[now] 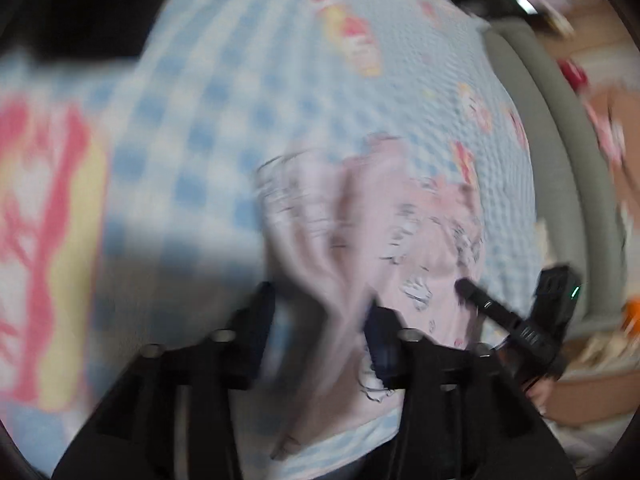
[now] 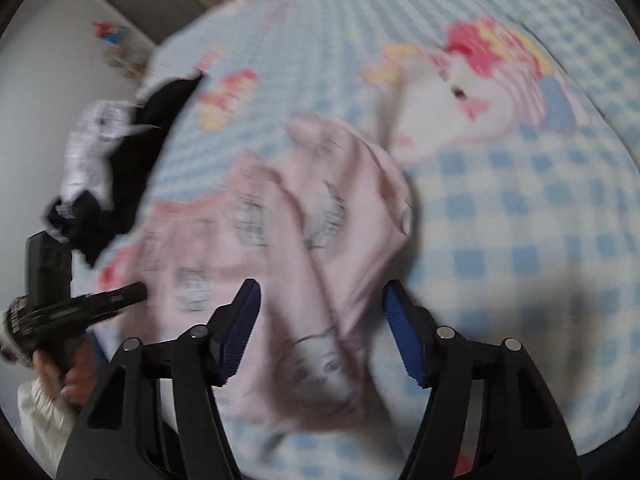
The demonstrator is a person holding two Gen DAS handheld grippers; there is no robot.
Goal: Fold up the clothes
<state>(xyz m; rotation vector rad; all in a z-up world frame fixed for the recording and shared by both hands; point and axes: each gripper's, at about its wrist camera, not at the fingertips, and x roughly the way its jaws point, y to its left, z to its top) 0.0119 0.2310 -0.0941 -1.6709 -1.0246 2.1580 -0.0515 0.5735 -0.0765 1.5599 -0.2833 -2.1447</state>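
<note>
Lying crumpled on the bed [image 2: 500, 208], the pink garment [image 2: 280, 240] with dark line drawings printed on it sits in the middle of a blue-and-white checked bedsheet [image 1: 240, 92] that carries cartoon figures in pink, red and yellow. Both views are smeared by motion blur, so fine detail of the folds is hard to read.

In the left wrist view, the left gripper [image 1: 320, 316] has its two dark fingers set apart, and a bunched ridge of the pink cloth runs up between them; the blur hides whether the pads press on the cloth, so I cannot tell if it is grasping or released. The right gripper [image 1: 464, 288] shows at the right edge of that view, its dark tip touching or just above the garment's right part.

In the right wrist view, the right gripper [image 2: 322, 296] is released, its blue-padded fingers [image 2: 400, 332] spread wide with the pink cloth lying beneath and between them, neither pad clearly touching it. At the left of this view a hand [image 2: 68, 376] with a pale sleeve holds the left gripper [image 2: 136, 292], whose tip meets the garment's edge.

A dark piece of clothing [image 2: 160, 112] and a white patterned piece [image 2: 92, 148] lie at the bed's far left edge, apart from the pink garment.
</note>
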